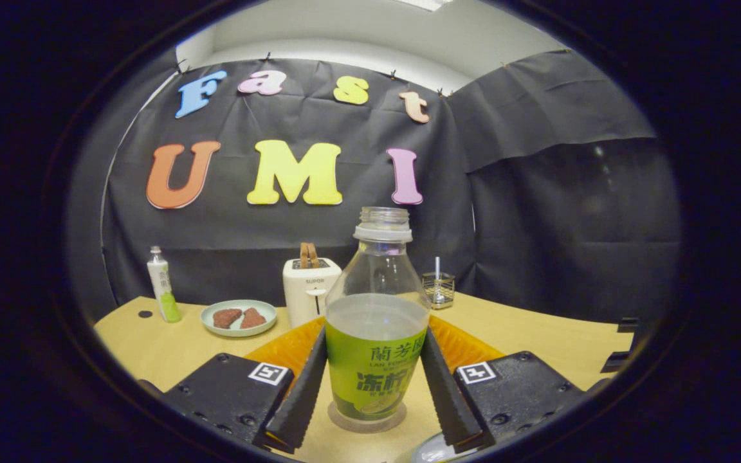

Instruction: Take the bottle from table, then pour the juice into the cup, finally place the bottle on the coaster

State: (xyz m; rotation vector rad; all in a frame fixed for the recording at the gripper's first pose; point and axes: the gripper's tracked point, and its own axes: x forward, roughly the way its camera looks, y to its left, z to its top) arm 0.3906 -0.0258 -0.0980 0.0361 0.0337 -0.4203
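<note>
Here the bottle (375, 321) stands upright on the round coaster (366, 419), squarely between the two fingers of the gripper (372, 411). The fingers sit close against its labelled sides, though whether both actually press on it cannot be told. Beyond it on the table (538, 341) are a toaster (309, 289) and a plate (239, 317).

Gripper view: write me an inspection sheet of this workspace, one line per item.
Surface: tan table, an orange mat behind the bottle.
Job's things: uncapped bottle, part full, upright on the round coaster.
Clutter: toaster, plate with two brown pieces, small bottle, wire holder.
Gripper: fingers flank the bottle's lower body; contact cannot be told.
Cables: nothing seen.
Surroundings: black cloth wall, white ceiling above.
</note>
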